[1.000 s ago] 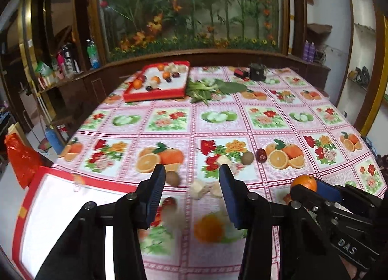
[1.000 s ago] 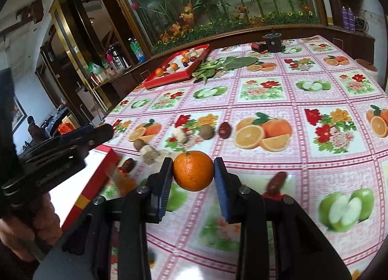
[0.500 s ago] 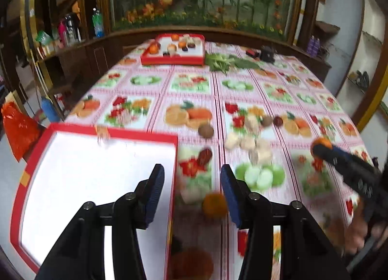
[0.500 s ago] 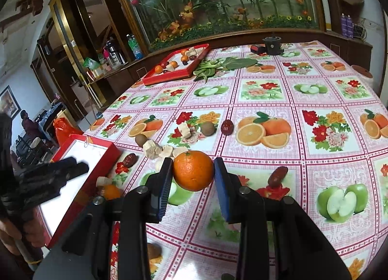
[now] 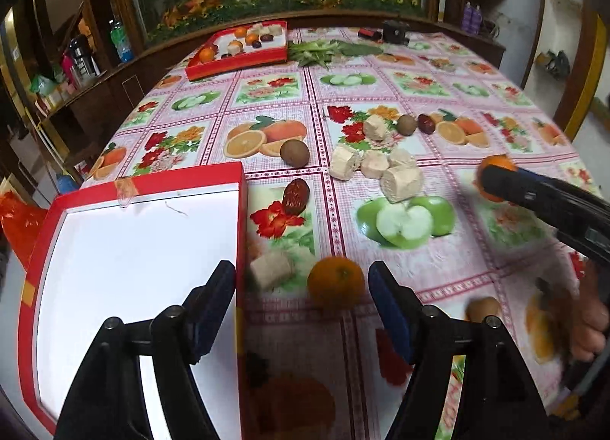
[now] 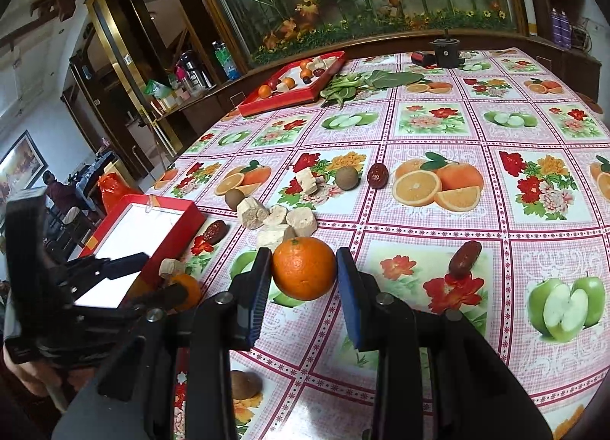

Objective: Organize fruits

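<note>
1. Fruit-print tablecloth (image 6: 438, 219) is strewn with fruit beside the red tray (image 5: 241, 211).
2. One orange (image 6: 304, 267) is clamped by the right gripper (image 6: 304, 280).
3. Another orange (image 5: 335, 281) is framed, untouched, by the spread left gripper (image 5: 301, 287), just right of the tray.

Left gripper repositioned toward the loose orange

The left gripper (image 5: 301, 302) has pulled back and dropped lower over the desk (image 5: 381, 70); its open jaws now straddle the near edge of the red tray (image 5: 240, 211) and frame the loose orange (image 5: 335, 281), formerly farther ahead. The right gripper (image 6: 303, 280) has risen slightly with its held orange (image 6: 304, 267).
</note>
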